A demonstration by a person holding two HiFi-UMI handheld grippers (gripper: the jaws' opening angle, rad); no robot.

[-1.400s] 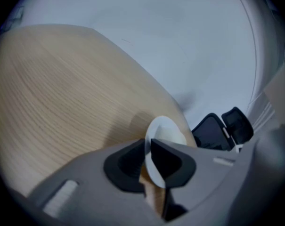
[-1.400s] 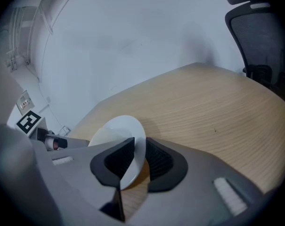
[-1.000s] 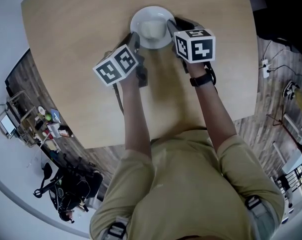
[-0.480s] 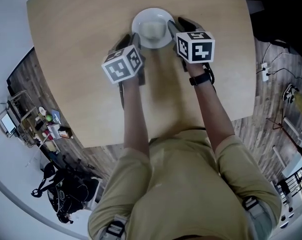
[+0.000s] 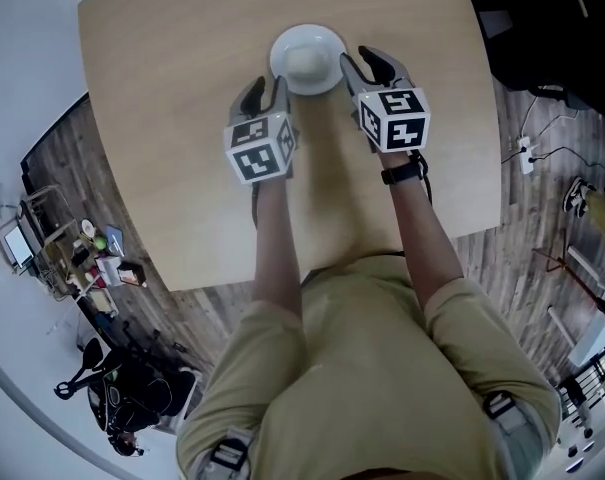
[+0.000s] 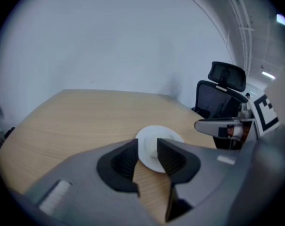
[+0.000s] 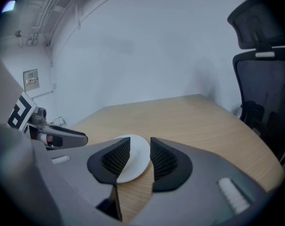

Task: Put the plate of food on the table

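plate [image 5: 307, 58] freed, left gripper [image 5: 265, 89], right gripper [image 5: 368, 64] opened

Readable text: none anywhere.
Wall plate [image 7: 31, 79]: print too small to make out.

Khaki short-sleeved shirt [image 5: 372, 368]; black wristwatch [image 5: 402, 174]; buckled straps [image 5: 505, 405] at both shoulders.

Black office chair [image 7: 264, 84] stands by the white wall [image 7: 147, 55] — down on the plank floor [image 5: 497, 253], a white power strip [image 5: 523, 149] trails cables, and a cluttered wire rack [image 5: 44, 230] sits at the head view's left edge.
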